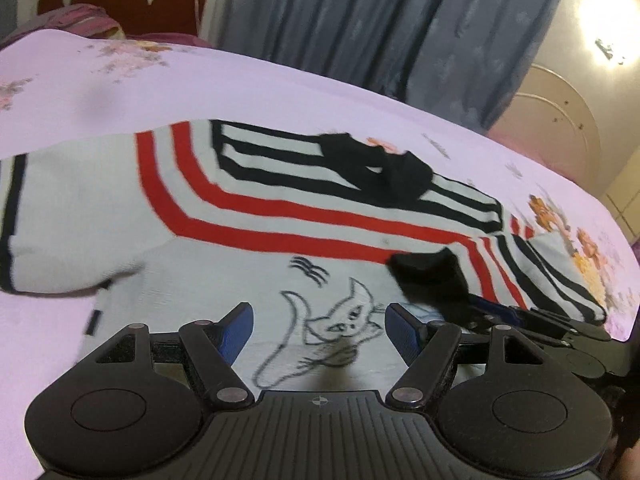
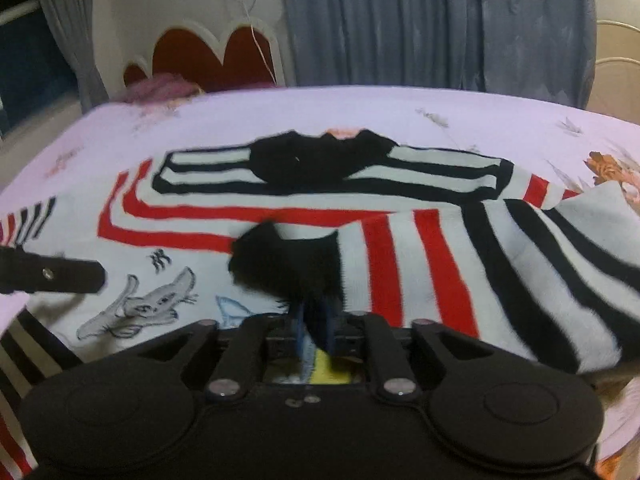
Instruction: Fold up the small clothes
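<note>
A white sweater (image 1: 200,208) with red and black stripes lies flat on the bed, its black collar (image 1: 380,168) at the far side. A cat drawing (image 1: 344,320) marks its chest. My left gripper (image 1: 318,316) hangs open just above that cat, with nothing between its blue pads (image 1: 240,320). My right gripper (image 2: 314,312) is shut on the black sleeve cuff (image 2: 288,260). The striped sleeve (image 2: 520,272) is drawn leftward across the sweater's body. In the left wrist view the cuff (image 1: 428,272) sits right of my left gripper. A left gripper finger (image 2: 52,276) shows at the left edge of the right wrist view.
The pink floral bedsheet (image 1: 120,92) spreads beyond the sweater on all sides. A red and white headboard (image 2: 200,52) and a purple pillow (image 1: 80,16) stand at the far left. Grey curtains (image 1: 360,20) hang behind the bed, with a cream cabinet (image 1: 560,120) at right.
</note>
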A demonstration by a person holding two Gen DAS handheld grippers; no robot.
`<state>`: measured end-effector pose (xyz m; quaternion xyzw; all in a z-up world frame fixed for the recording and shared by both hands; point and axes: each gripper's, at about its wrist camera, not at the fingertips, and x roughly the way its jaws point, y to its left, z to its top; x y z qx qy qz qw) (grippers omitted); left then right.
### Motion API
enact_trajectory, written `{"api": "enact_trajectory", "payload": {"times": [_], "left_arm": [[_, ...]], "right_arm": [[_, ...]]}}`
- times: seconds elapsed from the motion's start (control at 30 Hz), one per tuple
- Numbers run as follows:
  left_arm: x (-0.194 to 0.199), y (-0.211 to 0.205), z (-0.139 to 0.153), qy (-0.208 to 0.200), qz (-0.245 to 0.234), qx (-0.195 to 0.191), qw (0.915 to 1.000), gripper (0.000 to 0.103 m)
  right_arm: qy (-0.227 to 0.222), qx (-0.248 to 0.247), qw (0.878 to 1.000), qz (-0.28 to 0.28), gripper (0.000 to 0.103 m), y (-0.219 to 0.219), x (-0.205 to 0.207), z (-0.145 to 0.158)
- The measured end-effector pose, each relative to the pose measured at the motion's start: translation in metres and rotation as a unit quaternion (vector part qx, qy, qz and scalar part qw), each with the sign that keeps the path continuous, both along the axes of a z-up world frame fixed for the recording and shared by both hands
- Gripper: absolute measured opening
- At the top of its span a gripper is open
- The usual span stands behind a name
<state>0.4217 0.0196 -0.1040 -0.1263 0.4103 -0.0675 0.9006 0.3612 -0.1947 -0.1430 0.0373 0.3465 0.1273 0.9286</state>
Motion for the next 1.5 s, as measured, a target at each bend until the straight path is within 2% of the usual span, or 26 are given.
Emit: {"api": "enact_trajectory", "payload": {"times": [0.03, 0.07, 0.1, 0.17, 0.37, 0.4, 0.43, 0.47, 0.53, 0.6, 0.67, 0.8, 0.87, 0.93, 1.07, 1.2, 1.3, 1.37, 1.43, 1.5], "left_arm": [[0.003, -0.005, -0.002, -0.001, -0.007, -0.006, 1.0000, 0.072], [0.003, -0.009, -0.002, -0.001, -0.012, -0.010, 0.9999, 0.072], [0.006, -0.015, -0.003, 0.000, -0.018, -0.016, 0.9997, 0.072], [0.012, -0.028, -0.004, 0.000, -0.034, -0.035, 0.9988, 0.072], [0.044, -0.062, -0.019, 0.024, -0.064, -0.097, 0.9930, 0.072], [0.048, -0.066, -0.022, 0.029, -0.065, -0.108, 0.9916, 0.065], [0.053, -0.069, -0.026, 0.033, -0.065, -0.116, 0.9906, 0.045], [0.059, -0.072, -0.030, 0.041, -0.062, -0.118, 0.9902, 0.036], [0.066, -0.074, -0.036, 0.046, -0.058, -0.122, 0.9898, 0.005], [0.067, -0.075, -0.031, 0.023, -0.062, -0.106, 0.9922, 0.005], [0.061, -0.074, -0.012, -0.028, -0.069, -0.066, 0.9950, 0.005], [0.051, -0.039, 0.010, -0.075, -0.039, -0.019, 0.9962, 0.005], [0.049, -0.019, 0.006, -0.067, -0.023, 0.005, 0.9975, 0.005], [0.049, -0.008, -0.005, -0.048, -0.016, 0.013, 0.9986, 0.005], [0.045, -0.012, -0.020, -0.040, -0.008, 0.030, 0.9987, 0.005], [0.041, -0.015, -0.026, -0.040, -0.011, 0.037, 0.9985, 0.005], [0.040, -0.009, -0.020, -0.048, -0.014, 0.035, 0.9981, 0.006], [0.042, -0.004, -0.019, -0.048, -0.010, 0.029, 0.9984, 0.015], [0.049, -0.003, -0.020, -0.044, 0.004, 0.024, 0.9987, 0.026], [0.055, -0.002, -0.023, -0.036, 0.015, 0.010, 0.9992, 0.026]], "right_arm": [[-0.002, 0.004, 1.000, 0.006, 0.037, -0.001, -0.002, 0.002], [-0.010, 0.005, 1.000, 0.008, 0.037, -0.002, -0.008, 0.006], [-0.021, 0.011, 1.000, 0.006, 0.036, -0.008, -0.013, 0.011], [-0.041, 0.033, 0.999, -0.013, 0.023, -0.021, -0.021, 0.021], [-0.079, 0.047, 0.991, -0.096, 0.020, -0.070, -0.045, 0.045], [-0.086, 0.048, 0.989, -0.114, 0.020, -0.080, -0.049, 0.049], [-0.091, 0.050, 0.986, -0.133, 0.020, -0.091, -0.053, 0.053], [-0.093, 0.053, 0.983, -0.152, 0.020, -0.102, -0.056, 0.055], [-0.097, 0.057, 0.976, -0.188, 0.020, -0.122, -0.060, 0.056], [-0.097, 0.062, 0.968, -0.224, 0.020, -0.142, -0.067, 0.057], [-0.089, 0.063, 0.962, -0.251, 0.020, -0.158, -0.069, 0.054], [-0.069, 0.078, 0.955, -0.277, 0.020, -0.172, -0.064, 0.043], [-0.055, 0.084, 0.957, -0.273, 0.021, -0.171, -0.060, 0.037], [-0.044, 0.088, 0.960, -0.260, 0.022, -0.167, -0.056, 0.029], [-0.005, 0.089, 0.969, -0.229, 0.025, -0.156, -0.045, 0.010], [0.036, 0.068, 0.975, -0.208, 0.029, -0.149, -0.034, -0.010], [0.008, 0.072, 0.977, -0.200, 0.029, -0.155, -0.035, 0.001], [-0.011, 0.084, 0.977, -0.196, 0.033, -0.166, -0.024, 0.008], [-0.017, 0.120, 0.972, -0.200, 0.033, -0.184, -0.003, 0.013], [-0.030, 0.137, 0.970, -0.199, 0.033, -0.195, 0.020, 0.017]]}}
